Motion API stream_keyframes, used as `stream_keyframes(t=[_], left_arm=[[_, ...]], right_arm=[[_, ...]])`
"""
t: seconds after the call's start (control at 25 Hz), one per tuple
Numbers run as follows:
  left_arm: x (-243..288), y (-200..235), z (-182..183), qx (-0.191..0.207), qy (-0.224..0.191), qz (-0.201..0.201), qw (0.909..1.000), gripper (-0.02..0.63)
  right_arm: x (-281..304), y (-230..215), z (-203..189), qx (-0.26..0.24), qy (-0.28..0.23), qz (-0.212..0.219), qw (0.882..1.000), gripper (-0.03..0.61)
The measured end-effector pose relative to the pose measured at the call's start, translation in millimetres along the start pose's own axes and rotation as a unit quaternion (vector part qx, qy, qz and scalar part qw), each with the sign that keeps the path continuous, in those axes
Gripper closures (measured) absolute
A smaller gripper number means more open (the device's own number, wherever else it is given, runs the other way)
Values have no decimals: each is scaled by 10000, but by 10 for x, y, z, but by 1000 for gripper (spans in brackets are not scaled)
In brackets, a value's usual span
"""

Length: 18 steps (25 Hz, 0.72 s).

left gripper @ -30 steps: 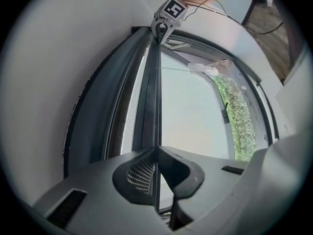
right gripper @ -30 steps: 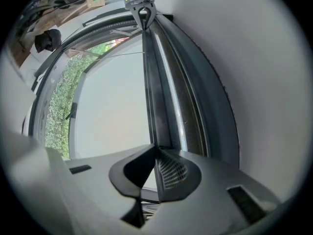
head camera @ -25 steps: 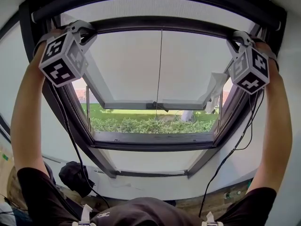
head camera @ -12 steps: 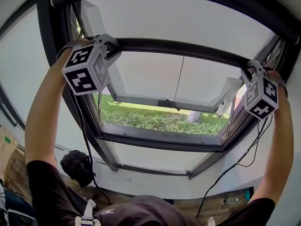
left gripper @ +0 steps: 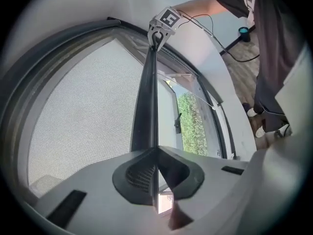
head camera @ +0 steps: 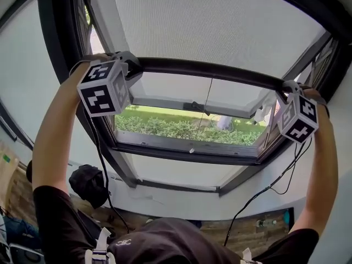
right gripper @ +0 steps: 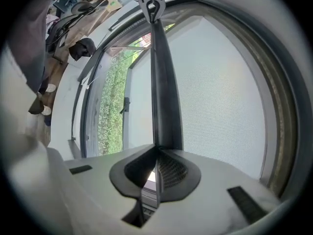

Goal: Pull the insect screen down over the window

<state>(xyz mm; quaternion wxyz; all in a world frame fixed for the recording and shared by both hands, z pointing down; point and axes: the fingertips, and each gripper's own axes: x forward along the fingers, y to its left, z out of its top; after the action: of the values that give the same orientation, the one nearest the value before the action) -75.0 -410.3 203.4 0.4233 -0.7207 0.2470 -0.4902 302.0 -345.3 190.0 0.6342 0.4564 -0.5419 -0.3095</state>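
The insect screen's grey mesh [head camera: 209,21] covers the upper part of the window, and its dark pull bar [head camera: 209,69] runs across the opening. My left gripper [head camera: 132,67] is shut on the bar's left end and my right gripper [head camera: 283,89] is shut on its right end. In the left gripper view the bar [left gripper: 146,106] runs from my left gripper [left gripper: 155,153] to the other gripper [left gripper: 157,35], with mesh [left gripper: 83,106] beside it. The right gripper view mirrors this: the bar [right gripper: 164,92] leaves my right gripper [right gripper: 156,155], with mesh [right gripper: 220,97] to its right.
Below the bar the dark window frame [head camera: 187,150] is uncovered, with the sash [head camera: 192,100] tilted outward and hedge and grass [head camera: 181,130] beyond. A black bag [head camera: 88,186] lies on the floor at left. Cables [head camera: 264,191] hang from the grippers near a bottle [head camera: 267,223].
Both grippers have come down with the pull bar, from near the top of the frame to about mid-window. More mesh now shows above the bar and less open window below.
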Motion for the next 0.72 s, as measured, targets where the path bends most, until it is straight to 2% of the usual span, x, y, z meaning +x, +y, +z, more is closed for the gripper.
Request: stream_keyframes(t=[0.28,0.72], left_arm=[[290,-562,-116,-125,49,-583,9982,581],[619,-1131,-240,-297,86,-1034,9942,581]], right_arm=[[232,607,21,-38,34,660,9978,557],[517,1283,62,-51,89,1277,9918,557]])
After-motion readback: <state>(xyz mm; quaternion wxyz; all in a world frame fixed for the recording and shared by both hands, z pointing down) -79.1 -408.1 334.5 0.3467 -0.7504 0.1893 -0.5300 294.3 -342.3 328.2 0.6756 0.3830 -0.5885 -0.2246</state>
